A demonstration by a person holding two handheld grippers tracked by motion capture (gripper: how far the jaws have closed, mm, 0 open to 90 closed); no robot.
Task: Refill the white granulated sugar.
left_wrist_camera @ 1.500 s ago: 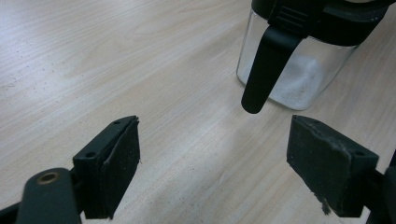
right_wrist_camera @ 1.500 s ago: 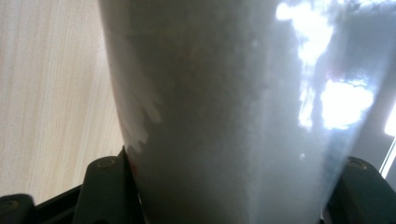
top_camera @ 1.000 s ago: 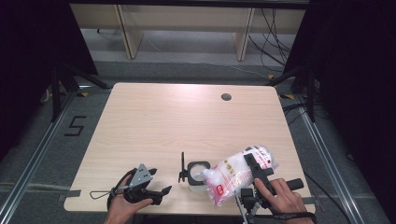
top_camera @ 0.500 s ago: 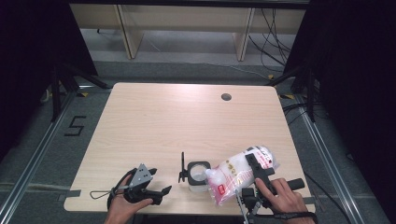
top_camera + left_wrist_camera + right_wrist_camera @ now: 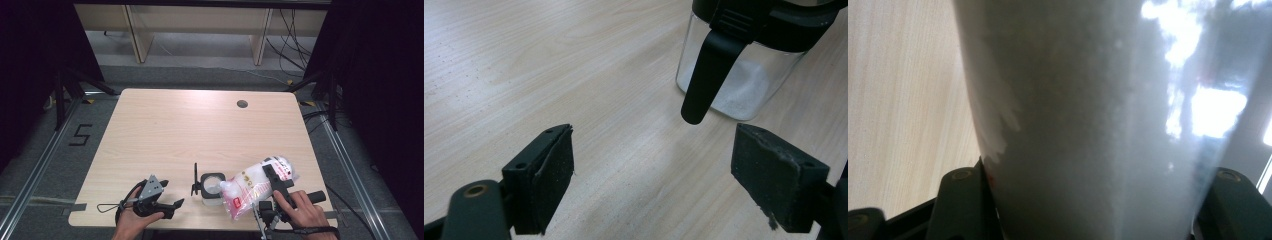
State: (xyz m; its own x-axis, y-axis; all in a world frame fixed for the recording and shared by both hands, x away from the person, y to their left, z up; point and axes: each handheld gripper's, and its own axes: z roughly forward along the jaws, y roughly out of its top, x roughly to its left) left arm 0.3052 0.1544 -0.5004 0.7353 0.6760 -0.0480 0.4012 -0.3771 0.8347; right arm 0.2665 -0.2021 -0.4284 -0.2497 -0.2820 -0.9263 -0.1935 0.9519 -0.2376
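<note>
A clear plastic bag of white powder with a red label lies tilted over a small clear jar that has a black rim and a raised black lid. My right gripper is shut on the bag, whose white bulk sits between the jaws in the right gripper view. My left gripper rests open near the table's front edge, left of the jar. In the left gripper view the jar holds a little white powder, and its black handle hangs ahead of the open pads.
The light wooden table has a round cable hole at the back right. Metal rails run along the floor on both sides, and a floor marking "5" lies to the left.
The bag has shifted slightly in my right gripper, its mouth staying over the jar. The left gripper has not moved.
</note>
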